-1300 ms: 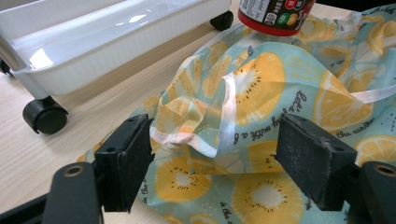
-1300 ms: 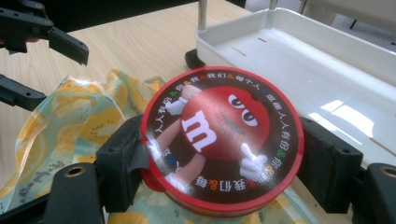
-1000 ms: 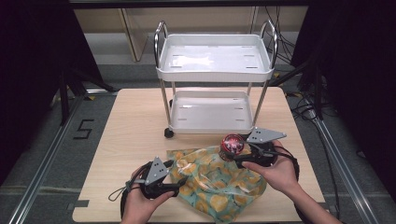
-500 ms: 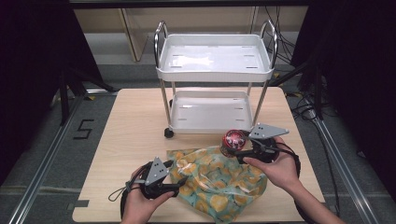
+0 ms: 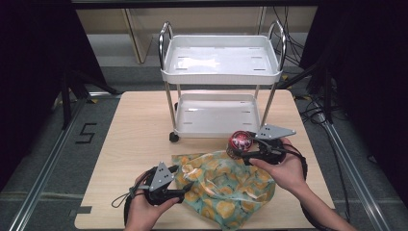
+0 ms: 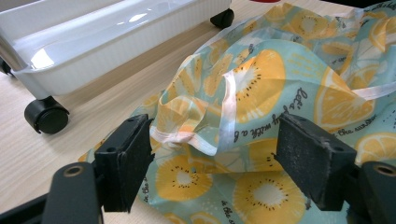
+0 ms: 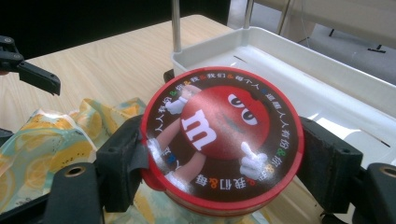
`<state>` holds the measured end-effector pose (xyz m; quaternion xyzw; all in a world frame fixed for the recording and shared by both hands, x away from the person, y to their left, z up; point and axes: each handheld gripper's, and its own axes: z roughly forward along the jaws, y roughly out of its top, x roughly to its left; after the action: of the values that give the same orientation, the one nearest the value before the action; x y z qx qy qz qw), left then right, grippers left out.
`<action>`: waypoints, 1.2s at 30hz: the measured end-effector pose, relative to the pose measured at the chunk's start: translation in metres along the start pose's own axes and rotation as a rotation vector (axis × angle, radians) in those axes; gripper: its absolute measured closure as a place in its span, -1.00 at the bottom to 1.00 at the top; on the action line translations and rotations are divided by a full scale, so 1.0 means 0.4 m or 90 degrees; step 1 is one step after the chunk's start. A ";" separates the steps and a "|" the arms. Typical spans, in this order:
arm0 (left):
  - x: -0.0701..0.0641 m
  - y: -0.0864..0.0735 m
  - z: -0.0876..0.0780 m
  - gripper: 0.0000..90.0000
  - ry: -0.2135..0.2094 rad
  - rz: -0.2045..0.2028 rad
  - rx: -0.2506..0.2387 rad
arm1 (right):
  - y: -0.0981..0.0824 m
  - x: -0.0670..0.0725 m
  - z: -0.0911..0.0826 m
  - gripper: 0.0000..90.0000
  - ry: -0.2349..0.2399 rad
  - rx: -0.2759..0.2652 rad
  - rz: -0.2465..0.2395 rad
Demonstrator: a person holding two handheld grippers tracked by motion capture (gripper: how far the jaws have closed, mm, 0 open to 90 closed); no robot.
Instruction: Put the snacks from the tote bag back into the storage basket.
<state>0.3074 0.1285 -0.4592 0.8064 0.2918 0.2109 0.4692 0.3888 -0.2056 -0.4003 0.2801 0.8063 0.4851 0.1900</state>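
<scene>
Two grippers I'm running: my right gripper (image 7: 219,154) clamps the red tin (image 7: 223,142); my left gripper (image 6: 217,161) gapes wide, seemingly untouched by the fruit-print bag (image 6: 261,93) between its jaws.

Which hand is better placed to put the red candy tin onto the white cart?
Right. Its hand-held gripper is clamped on the red tin beside the cart's lower tray; the left one stands open at the lemon-print bag.

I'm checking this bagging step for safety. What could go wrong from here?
The right gripper holds the round red tin by its curved sides, so it might slip or twist out over the table. The left gripper has open jaws around the fruit-print bag rim without clamping it; the limp mouth could stay collapsed and the tin may land outside.
</scene>
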 end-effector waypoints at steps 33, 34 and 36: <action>-0.003 0.004 -0.002 -0.42 0.010 -0.002 -0.008 | 0.007 -0.023 0.017 -0.42 -0.048 0.010 0.016; -0.005 0.005 0.000 -0.42 0.007 -0.011 -0.018 | 0.006 -0.021 0.019 -0.42 -0.051 0.004 0.019; -0.002 0.005 -0.002 -0.42 0.009 -0.003 -0.012 | 0.004 -0.024 0.020 -0.42 -0.048 0.008 0.022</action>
<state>0.3070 0.1275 -0.4572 0.7995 0.2951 0.2182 0.4755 0.4012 -0.2057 -0.4022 0.3133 0.7965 0.4724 0.2103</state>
